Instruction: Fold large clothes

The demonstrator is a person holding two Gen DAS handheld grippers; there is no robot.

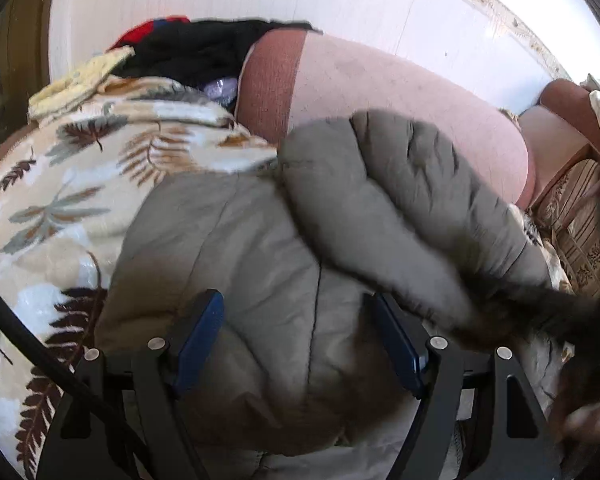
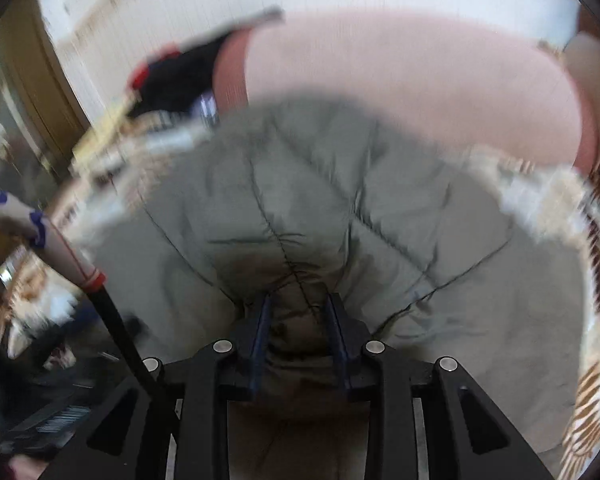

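R gripper [image 2: 298, 312]: jaws pinched on fold of grey puffer jacket [image 2: 340, 208], rest spreads ahead. L gripper [image 1: 296, 320]: jaws wide apart, straddling jacket bulk w/o clamping; sleeve [image 1: 400, 200] ahead-right. Leaf-print blanket [image 1: 80, 184] left, pink sofa back [image 1: 400, 92] beyond.

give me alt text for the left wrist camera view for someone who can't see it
The left gripper, jaws spread wide, hovers over a puffy grey quilted jacket lying on a cream leaf-print blanket. Behind are a pink sofa backrest and a black-and-red pile of clothes.
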